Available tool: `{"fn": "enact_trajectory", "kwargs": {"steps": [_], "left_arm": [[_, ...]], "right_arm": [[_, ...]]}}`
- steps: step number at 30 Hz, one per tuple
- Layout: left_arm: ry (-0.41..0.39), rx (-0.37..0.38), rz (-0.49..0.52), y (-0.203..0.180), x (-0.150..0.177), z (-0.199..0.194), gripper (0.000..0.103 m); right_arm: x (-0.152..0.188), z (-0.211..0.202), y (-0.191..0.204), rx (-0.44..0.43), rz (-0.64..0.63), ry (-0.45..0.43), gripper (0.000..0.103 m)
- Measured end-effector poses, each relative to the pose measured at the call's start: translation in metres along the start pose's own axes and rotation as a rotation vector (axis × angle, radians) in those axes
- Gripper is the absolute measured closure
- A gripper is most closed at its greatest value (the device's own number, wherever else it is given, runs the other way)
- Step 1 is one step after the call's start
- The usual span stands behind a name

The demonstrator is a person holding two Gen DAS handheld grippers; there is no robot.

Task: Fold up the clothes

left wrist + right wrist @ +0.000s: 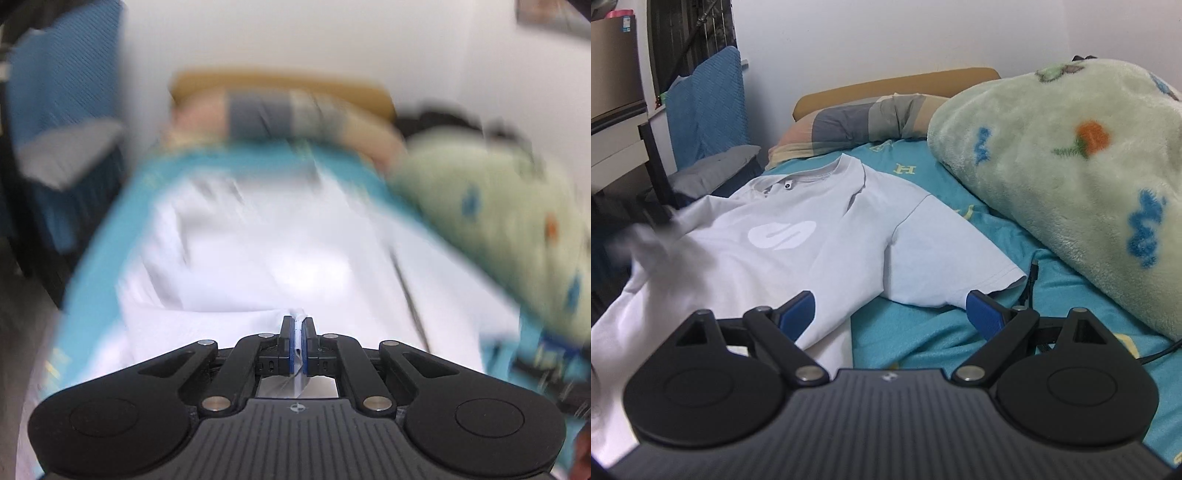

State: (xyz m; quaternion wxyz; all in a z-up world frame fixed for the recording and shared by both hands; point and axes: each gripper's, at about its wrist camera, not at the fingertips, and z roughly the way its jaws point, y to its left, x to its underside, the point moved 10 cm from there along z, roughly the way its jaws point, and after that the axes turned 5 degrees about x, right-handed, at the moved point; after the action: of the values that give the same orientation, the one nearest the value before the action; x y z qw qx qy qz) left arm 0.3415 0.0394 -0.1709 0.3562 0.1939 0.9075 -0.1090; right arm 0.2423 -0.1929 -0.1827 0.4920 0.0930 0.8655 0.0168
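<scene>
A white T-shirt (798,243) with a pale logo on its chest lies front up on the turquoise bed sheet (923,332), its collar toward the pillow. My right gripper (890,314) stands open just above the sheet, near the shirt's right sleeve (945,266), with nothing between its fingers. My left gripper (298,332) is shut on a fold of the white T-shirt (258,251); that view is blurred by motion. In the right wrist view the shirt's left side is lifted and blurred at the frame's left edge.
A thick pale-green blanket (1071,177) with blue and orange prints fills the bed's right side. A striped pillow (857,125) lies against the tan headboard (886,88). A black cable (1032,280) runs beside the sleeve. A chair with a blue towel (705,110) stands to the left.
</scene>
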Motion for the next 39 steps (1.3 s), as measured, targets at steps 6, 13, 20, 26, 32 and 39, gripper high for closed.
{"fn": "enact_trajectory", "kwargs": {"steps": [6,13,20,26,32,39], "left_arm": [[0.044,0.090,-0.171,-0.005,0.018,-0.014,0.059],[-0.067,0.050,-0.555,0.079,0.018,-0.066,0.049],[0.010,0.059,-0.645,0.095,0.034,-0.039,0.051],[0.070,0.045,-0.598,0.069,0.052,-0.013,0.094],[-0.101,0.057,-0.623,0.106,0.007,-0.061,0.098],[-0.195,-0.110,-0.661,0.279,-0.066,-0.098,0.099]], "right_arm": [[0.000,-0.008,-0.003,-0.011,0.036,0.001,0.013],[-0.001,-0.006,-0.003,-0.024,0.060,0.006,0.013],[0.001,-0.002,-0.005,-0.020,0.079,0.015,0.013],[0.005,0.002,-0.004,-0.022,0.073,0.034,0.013],[0.009,0.005,-0.006,-0.013,0.070,0.037,0.013],[0.007,0.007,-0.013,0.017,0.079,0.012,0.013]]}}
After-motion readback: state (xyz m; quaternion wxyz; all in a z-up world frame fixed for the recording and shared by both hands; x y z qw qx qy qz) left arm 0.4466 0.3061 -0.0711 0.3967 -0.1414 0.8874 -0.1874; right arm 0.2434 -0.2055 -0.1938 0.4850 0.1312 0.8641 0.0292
